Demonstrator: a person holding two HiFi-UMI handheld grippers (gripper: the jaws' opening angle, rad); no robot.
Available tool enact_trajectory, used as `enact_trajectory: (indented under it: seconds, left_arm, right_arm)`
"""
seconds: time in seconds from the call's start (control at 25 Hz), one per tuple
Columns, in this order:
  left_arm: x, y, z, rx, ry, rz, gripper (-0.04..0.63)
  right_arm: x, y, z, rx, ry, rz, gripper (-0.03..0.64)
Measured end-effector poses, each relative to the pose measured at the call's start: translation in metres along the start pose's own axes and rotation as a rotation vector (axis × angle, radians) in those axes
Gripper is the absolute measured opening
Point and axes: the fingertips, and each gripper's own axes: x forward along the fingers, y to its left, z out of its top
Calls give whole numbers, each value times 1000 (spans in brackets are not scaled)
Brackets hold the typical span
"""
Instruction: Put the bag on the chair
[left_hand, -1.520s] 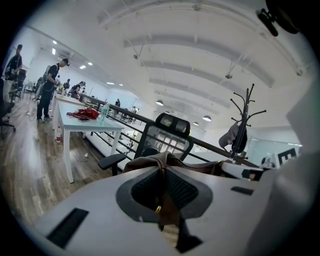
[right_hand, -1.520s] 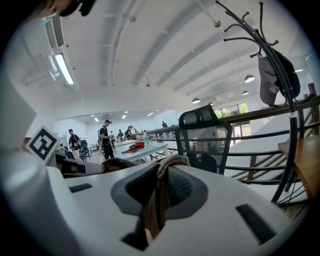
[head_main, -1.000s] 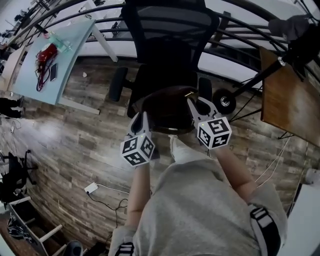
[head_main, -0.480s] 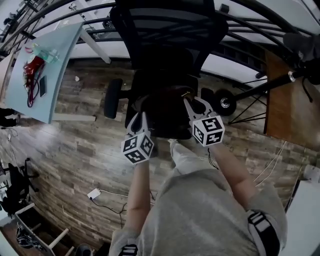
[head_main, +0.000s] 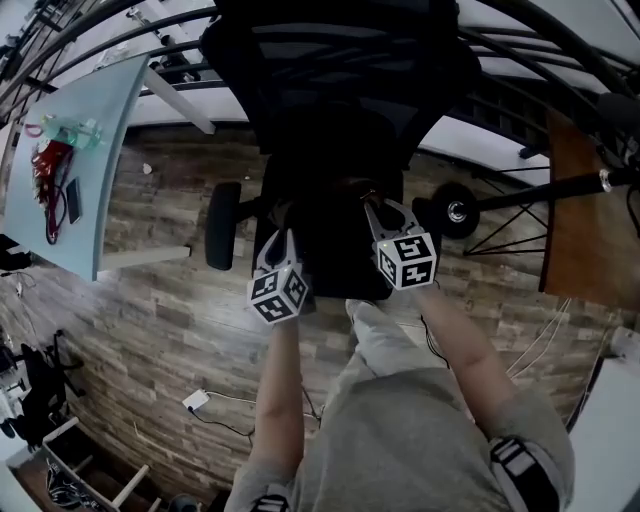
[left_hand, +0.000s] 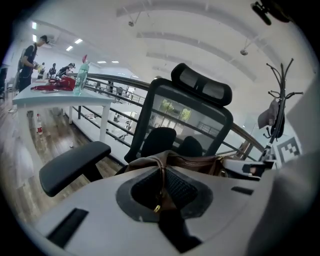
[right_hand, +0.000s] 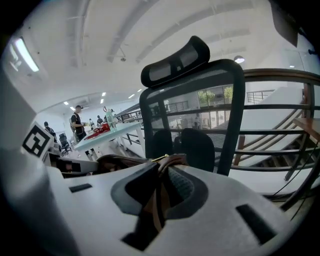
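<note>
Your left tool (head_main: 283, 218) and your right tool (head_main: 374, 208) each pinch one end of the bag (head_main: 330, 235), so it spans the gap between them, with its left end in the left tool and its right end in the right tool. In the left gripper view the jaws are nearly pressed together on a fold of brown leather, and a seam or strap runs straight down into the slot between them. In the right gripper view the jaws are clamped just as narrowly on the bag's other edge, with leather bunched at their tips.

From the head view, the bag sits directly over the seat of the chair (head_main: 340, 90). It is just in front of the backrest and to the right of the left armrest (head_main: 222, 225). The bag is dark against the dark seat, so you cannot tell whether its underside touches the cushion.

The bag is brown leather, soft and creased, and wider than it is tall. Its top edge sags a little between your two tools. A small gold-coloured metal piece shows low in the left tool's slot, and a thin gold-coloured bar lies along the top edge near the right tool's jaws.
</note>
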Motion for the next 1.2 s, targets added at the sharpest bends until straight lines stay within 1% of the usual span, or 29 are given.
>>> enact_trajectory:
  seconds: [0.24, 0.6, 0.72, 0.88, 1.12, 1.2]
  left_arm:
    - [52, 26, -17, -18, 58, 34, 32]
    - [112, 48, -29, 7, 137, 44, 32]
    - [124, 52, -36, -9, 160, 50, 32]
    - [140, 55, -39, -50, 174, 40, 34]
    - [146, 55, -41, -20, 190, 62, 34]
    - [144, 55, -41, -17, 198, 67, 34]
  right_arm:
    - [47, -16, -27, -6, 66, -20, 34]
    - [98, -41, -61, 18, 163, -81, 34]
    - [106, -46, -70, 13, 179, -97, 34]
    - [121, -51, -72, 13, 186, -102, 35]
    - [125, -55, -70, 29, 189, -125, 46]
    - [124, -55, -71, 32, 198, -130, 61]
